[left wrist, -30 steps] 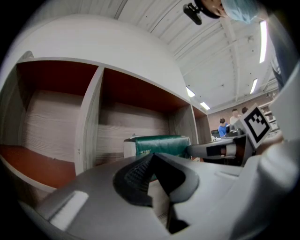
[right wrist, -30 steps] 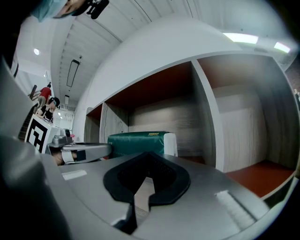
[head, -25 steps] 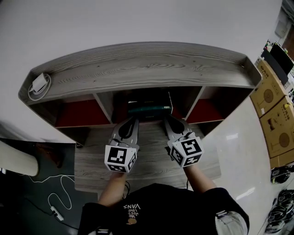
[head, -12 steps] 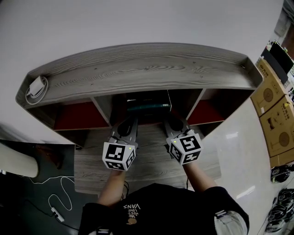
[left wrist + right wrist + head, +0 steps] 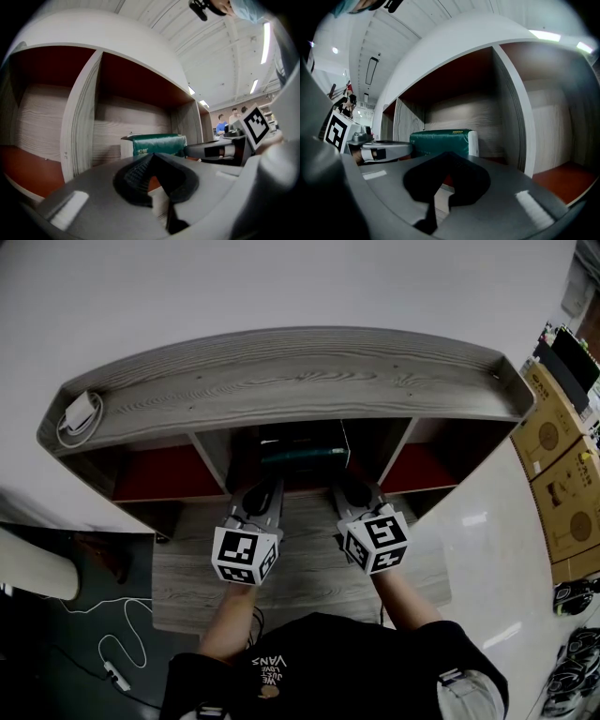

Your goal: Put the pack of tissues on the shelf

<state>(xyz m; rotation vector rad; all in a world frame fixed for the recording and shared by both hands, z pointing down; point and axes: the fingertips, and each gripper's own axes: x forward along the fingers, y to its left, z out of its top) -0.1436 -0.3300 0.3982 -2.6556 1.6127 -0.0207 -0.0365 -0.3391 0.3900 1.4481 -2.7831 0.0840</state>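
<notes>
The green pack of tissues (image 5: 302,457) lies inside the middle compartment of the wooden shelf (image 5: 281,381). It shows as a green block with a white end in the left gripper view (image 5: 157,145) and in the right gripper view (image 5: 440,142). My left gripper (image 5: 263,495) is shut and empty, just in front of the compartment and short of the pack. My right gripper (image 5: 349,491) is shut and empty too, beside it on the right. Each gripper appears in the other's view, the right gripper (image 5: 215,151) and the left gripper (image 5: 384,150). Neither touches the pack.
Red-floored compartments (image 5: 159,474) flank the middle one, split by upright dividers (image 5: 214,457). A white charger with coiled cable (image 5: 79,414) lies on the shelf top at left. Cardboard boxes (image 5: 562,474) stand at the right. A cable (image 5: 122,634) trails on the dark floor.
Both grippers have drawn back slightly toward the person, away from the compartment. The pack stays where it lies on the shelf.
</notes>
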